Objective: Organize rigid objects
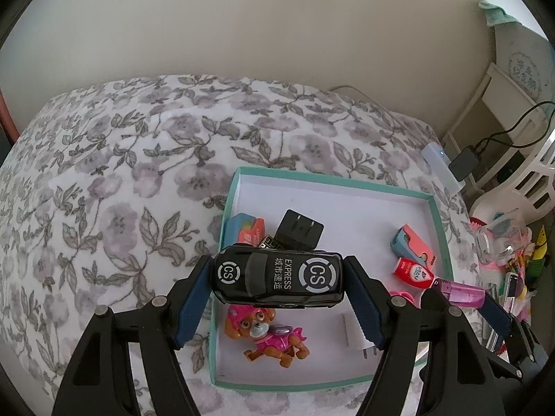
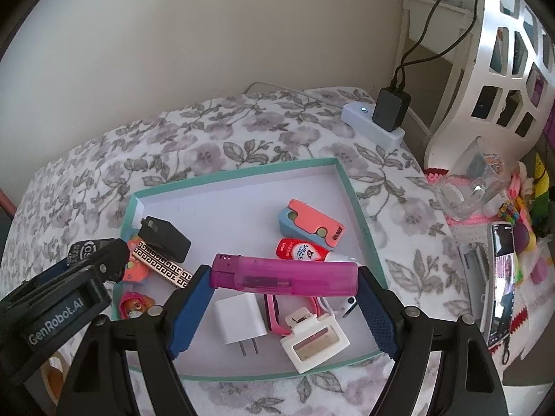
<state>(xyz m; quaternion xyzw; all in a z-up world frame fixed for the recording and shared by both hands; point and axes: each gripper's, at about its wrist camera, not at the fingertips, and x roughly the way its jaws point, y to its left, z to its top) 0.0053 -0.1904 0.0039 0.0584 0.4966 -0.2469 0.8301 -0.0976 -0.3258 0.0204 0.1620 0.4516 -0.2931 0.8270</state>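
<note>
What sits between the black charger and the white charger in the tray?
In the right wrist view, a patterned gold-and-black bar lies between the black charger and the white charger, in the tray.

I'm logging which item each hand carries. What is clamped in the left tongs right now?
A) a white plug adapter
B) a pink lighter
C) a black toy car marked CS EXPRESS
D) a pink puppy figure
C: the left tongs are shut on the black toy car, held above the teal tray.

Both wrist cameras look steeply down from close above the teal tray on the bed, facing the wall; the left views from the tray's left edge, the right from its near edge.
</note>
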